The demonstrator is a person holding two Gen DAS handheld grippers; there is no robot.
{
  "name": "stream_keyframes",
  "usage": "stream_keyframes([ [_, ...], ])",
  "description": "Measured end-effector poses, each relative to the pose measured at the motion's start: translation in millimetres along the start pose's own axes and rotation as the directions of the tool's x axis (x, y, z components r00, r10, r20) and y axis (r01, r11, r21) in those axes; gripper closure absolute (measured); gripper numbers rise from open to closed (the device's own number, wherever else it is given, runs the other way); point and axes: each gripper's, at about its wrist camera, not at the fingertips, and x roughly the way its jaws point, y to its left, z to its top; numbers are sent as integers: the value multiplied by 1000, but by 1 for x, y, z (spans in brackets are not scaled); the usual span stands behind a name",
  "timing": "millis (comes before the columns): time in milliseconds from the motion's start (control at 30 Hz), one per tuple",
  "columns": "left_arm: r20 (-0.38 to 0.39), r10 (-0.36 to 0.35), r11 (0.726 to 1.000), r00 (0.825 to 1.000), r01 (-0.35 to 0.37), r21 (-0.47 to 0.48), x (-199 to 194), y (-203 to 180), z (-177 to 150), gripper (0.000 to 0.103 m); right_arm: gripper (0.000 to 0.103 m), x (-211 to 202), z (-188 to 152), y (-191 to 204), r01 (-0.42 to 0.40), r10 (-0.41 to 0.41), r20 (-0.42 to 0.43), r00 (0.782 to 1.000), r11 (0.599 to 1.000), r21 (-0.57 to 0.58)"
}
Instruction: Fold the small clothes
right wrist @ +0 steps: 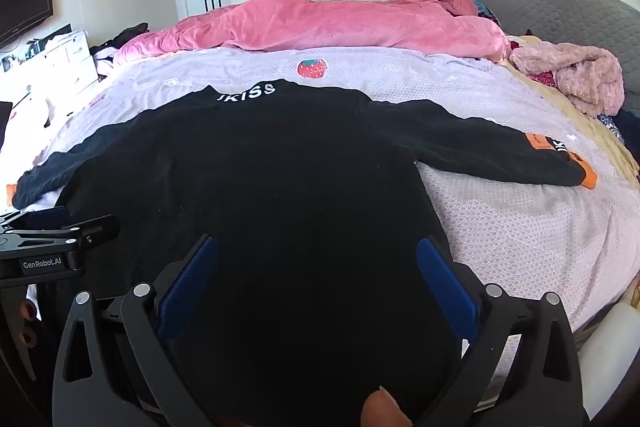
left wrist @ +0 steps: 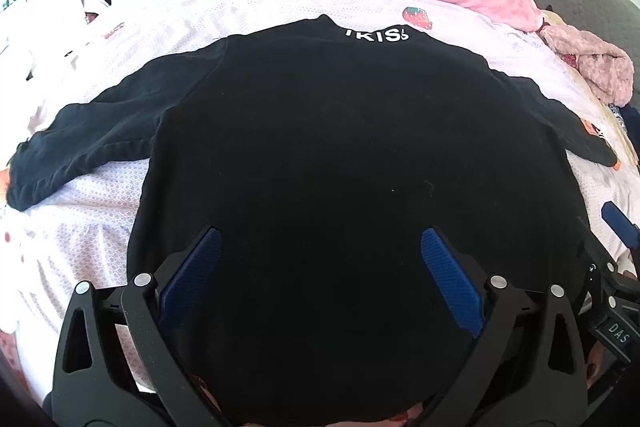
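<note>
Your left gripper (left wrist: 320, 247) and right gripper (right wrist: 318, 257) gape wide, empty, over the black sweater (left wrist: 340, 147); pinch one sleeve (right wrist: 500, 151) cuff only, fold inward flat.

Left gripper (left wrist: 320, 263) and right gripper (right wrist: 318, 267) gape wide, seemingly level.

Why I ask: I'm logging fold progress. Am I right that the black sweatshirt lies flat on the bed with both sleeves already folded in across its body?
Not quite. The black sweatshirt does lie flat on the bed, but its sleeves are spread outward to either side, not folded in. The right wrist view shows the right sleeve stretched out over the sheet.
</note>
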Motion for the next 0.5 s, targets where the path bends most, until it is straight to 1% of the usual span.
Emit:
stream_keyframes([
  [500,4,2,1000,1000,-2,0,-1,0,-1,9,4,0,-1,1,2,-2,-1,1000,1000,-2],
])
